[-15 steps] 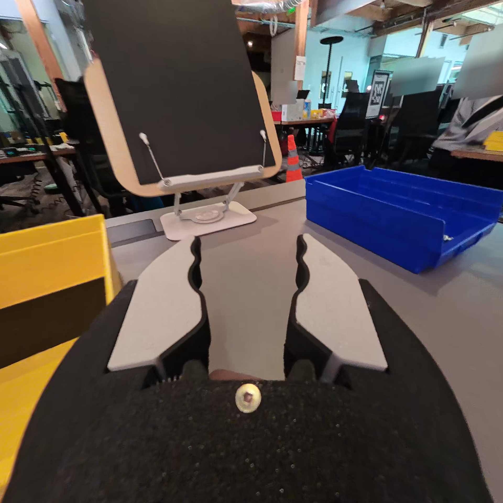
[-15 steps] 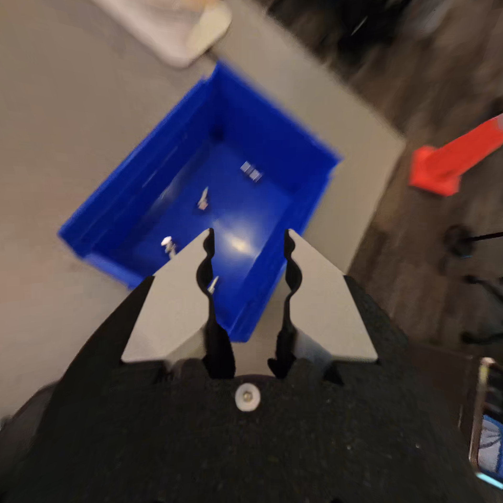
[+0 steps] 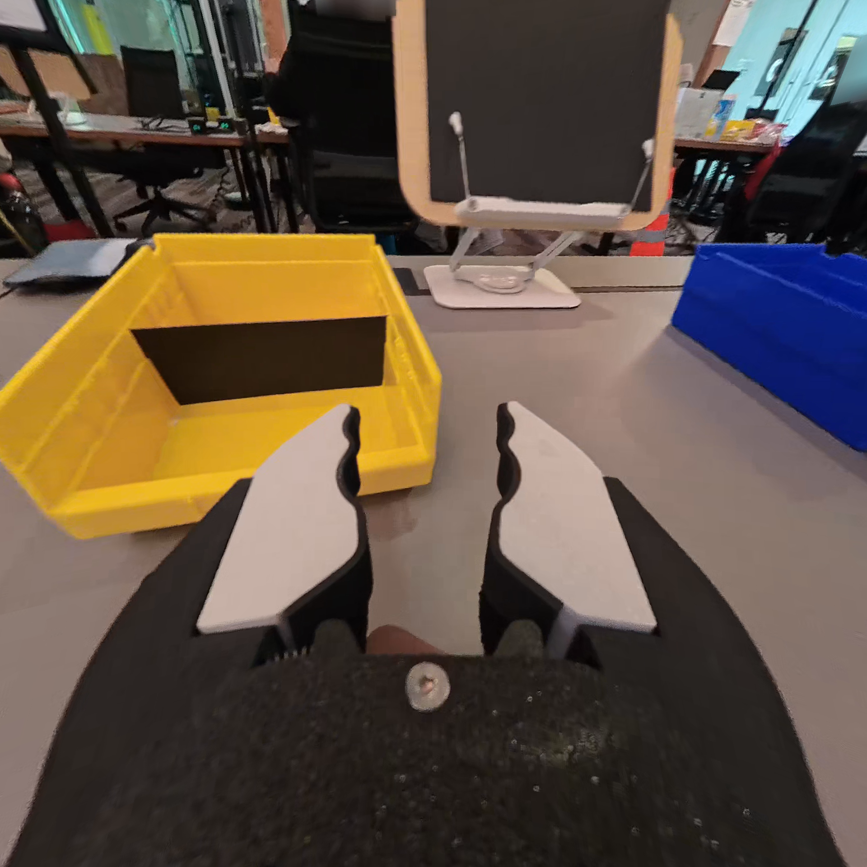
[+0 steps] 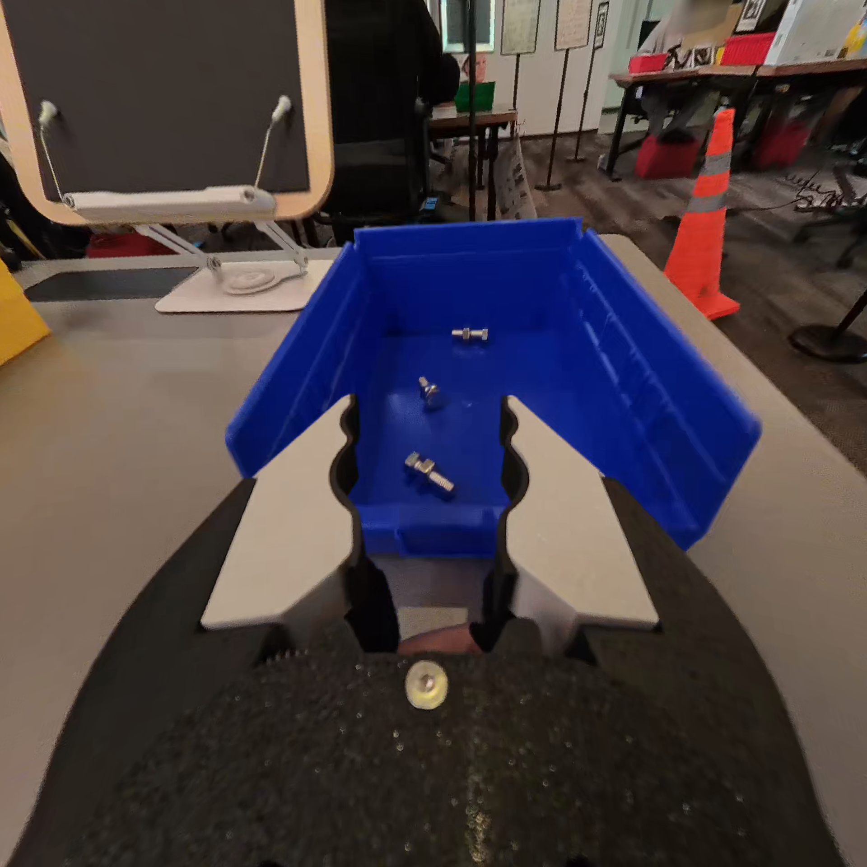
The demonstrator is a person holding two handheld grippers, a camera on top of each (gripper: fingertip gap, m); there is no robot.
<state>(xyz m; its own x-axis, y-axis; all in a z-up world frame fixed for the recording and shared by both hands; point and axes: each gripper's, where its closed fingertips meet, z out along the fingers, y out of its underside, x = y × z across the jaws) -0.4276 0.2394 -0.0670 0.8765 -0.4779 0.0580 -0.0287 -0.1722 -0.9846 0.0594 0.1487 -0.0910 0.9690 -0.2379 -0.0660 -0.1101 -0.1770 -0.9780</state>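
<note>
Blue plastic fills the space ahead of the right gripper (image 4: 427,408): its two grey fingers (image 4: 300,506) stand well apart with nothing held between them, and they frame the open front of a blue bin (image 4: 657,422) that rests on the grey table (image 4: 117,445). Three silvery bolts lie loose on the bin's floor: the nearest bolt (image 4: 429,475) shows in the gap between the fingers, near their inner edges but touched by neither pad; a second bolt (image 4: 429,391) lies just beyond the fingertips; a third bolt (image 4: 470,334) sits farther off by the bin's back wall. Beyond the left finger stands a white stand (image 4: 234,281) that props a dark board with a pale wooden rim (image 4: 159,94), and off past the right finger an orange cone (image 4: 703,211) stands on the floor. The left gripper (image 3: 427,417) is likewise spread wide and bare, grey tabletop (image 3: 539,366) showing between its fingers (image 3: 558,506). Its left fingertip overlaps in view the near right corner of a yellow bin (image 3: 94,422) crossed by a dark divider (image 3: 262,361); whether it touches the bin I cannot tell. The blue bin (image 3: 774,338) lies well off beyond the right finger, the stand (image 3: 502,286) straight ahead
</note>
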